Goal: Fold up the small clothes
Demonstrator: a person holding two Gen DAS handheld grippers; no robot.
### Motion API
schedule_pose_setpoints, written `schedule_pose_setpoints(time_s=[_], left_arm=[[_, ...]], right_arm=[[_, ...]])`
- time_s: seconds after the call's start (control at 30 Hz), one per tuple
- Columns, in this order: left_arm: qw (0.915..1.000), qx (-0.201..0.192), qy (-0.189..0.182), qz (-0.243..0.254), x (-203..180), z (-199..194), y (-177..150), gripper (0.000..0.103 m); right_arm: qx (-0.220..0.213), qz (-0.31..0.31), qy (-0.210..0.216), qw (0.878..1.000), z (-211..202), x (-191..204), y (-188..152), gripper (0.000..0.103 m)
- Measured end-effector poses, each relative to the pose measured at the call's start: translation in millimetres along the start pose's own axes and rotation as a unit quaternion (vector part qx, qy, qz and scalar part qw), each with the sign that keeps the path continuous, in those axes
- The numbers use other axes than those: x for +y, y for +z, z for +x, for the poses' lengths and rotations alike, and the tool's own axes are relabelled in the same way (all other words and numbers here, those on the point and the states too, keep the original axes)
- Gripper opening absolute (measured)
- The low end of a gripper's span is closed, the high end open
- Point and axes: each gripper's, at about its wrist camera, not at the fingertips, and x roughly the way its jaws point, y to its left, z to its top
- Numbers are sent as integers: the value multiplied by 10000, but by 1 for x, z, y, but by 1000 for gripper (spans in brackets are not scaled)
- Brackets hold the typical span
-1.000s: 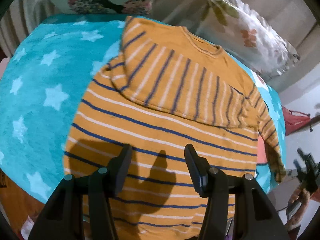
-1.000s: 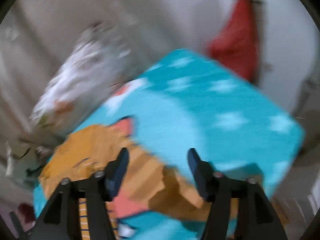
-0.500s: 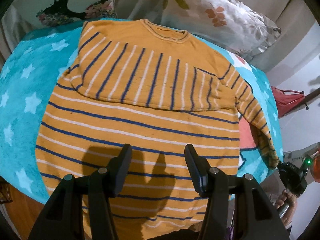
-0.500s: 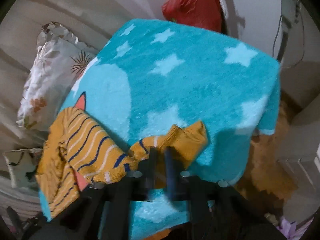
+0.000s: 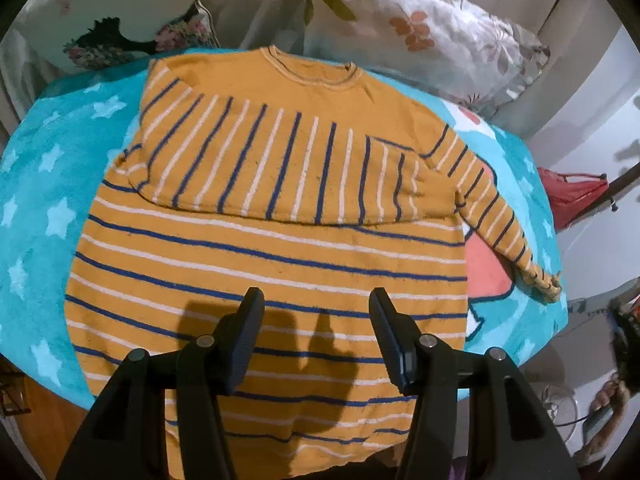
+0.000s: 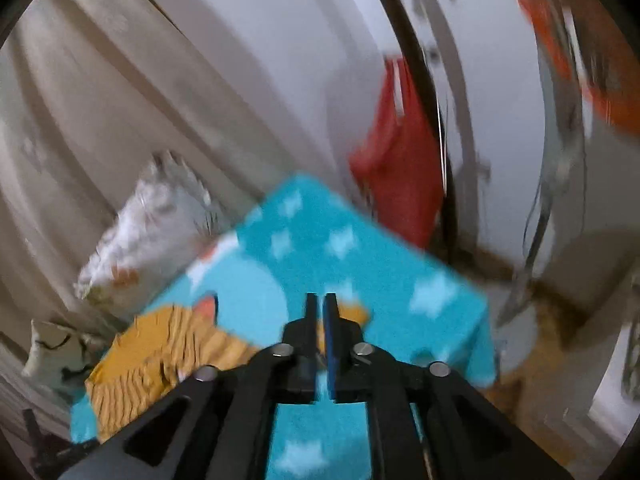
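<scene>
Teal star-print blanket (image 5: 36,184) fills frame, floral pillows (image 5: 424,36) along the top. Striped sweater (image 5: 272,248) lies flat at centre, one sleeve already folded across the chest, other sleeve (image 5: 496,216) trailing toward right edge. Left tongs (image 5: 316,340) spread, empty, above the hem. Right tongs (image 6: 321,312) nearly together, easing apart; the orange cuff (image 6: 354,314) sits just behind their tips, a pinch on it not clear through blur. Risk: cuff slips free mid-fold, sleeve flops back. No readable writing.
</scene>
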Motion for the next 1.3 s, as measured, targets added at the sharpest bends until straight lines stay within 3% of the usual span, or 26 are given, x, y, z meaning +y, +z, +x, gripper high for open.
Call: schedule_pose_setpoints(time_s=[0.03, 0.07, 0.2, 0.3, 0.33, 0.37, 0.4, 0.5, 0.6, 0.63, 0.73, 0.8, 0.83, 0.9, 0.93, 1.0, 1.1, 1.23, 1.3], left_arm=[[10000, 65, -5, 7, -2, 4, 0, 53], [9999, 101, -19, 17, -5, 5, -1, 53], [9997, 127, -35, 188, -18, 8, -4, 53], [9996, 112, -20, 241, -19, 6, -6, 53], [9997, 116, -10, 204, -17, 6, -7, 53], [9998, 114, 1, 183, -14, 5, -7, 53], [9998, 108, 39, 143, -10, 4, -8, 53], [9999, 104, 108, 2, 1, 4, -6, 53], [9998, 58, 89, -181, 10, 4, -3, 53], [9997, 37, 57, -225, 11, 4, -2, 53], [9997, -2, 1, -239, 11, 4, 2, 53], [9997, 8, -38, -230, 11, 7, 4, 53], [9997, 32, -38, -231, 10, 10, 5, 53], [9997, 98, -39, -222, 9, 15, 6, 53], [9997, 148, -30, -203, 8, 18, 7, 53], [9997, 218, -12, -130, 3, 24, 8, 53], [9995, 294, -1, 97, -12, 32, 10, 53], [9981, 353, -53, 512, -41, 39, 7, 53], [9971, 392, -106, 643, -51, 41, 5, 53]], right_arm=[[333, 285, 6, 9990, 20, -9, -8, 45], [487, 420, 23, 9979, 32, -13, -12, 67], [1095, 1017, 35, 9888, 99, -18, -15, 69], [1576, 1062, -391, 9810, 154, -5, -23, 69], [1676, 946, -467, 9802, 168, 1, -27, 62], [1737, 901, -488, 9795, 174, 4, -29, 23], [1804, 855, -516, 9785, 181, 7, -29, 10], [1652, 783, -168, 9830, 179, 18, -8, 10], [734, 591, 604, 9937, 132, 41, 39, 10], [221, 529, 977, 9936, 103, 47, 55, 10], [-486, 518, 1397, 9876, 52, 42, 63, 10], [-528, 619, 1301, 9882, 41, 27, 50, 12], [-477, 646, 1012, 9916, 41, 12, 35, 13], [-210, 779, 443, 9958, 48, -17, 11, 29], [-18, 996, 103, 9950, 52, -39, -3, 33], [299, 1643, -354, 9853, 57, -85, -31, 33], [283, 2208, -346, 9743, 54, -116, -49, 35], [416, 1890, -93, 9811, 63, -99, -47, 55], [521, 1663, -77, 9847, 75, -84, -43, 57]])
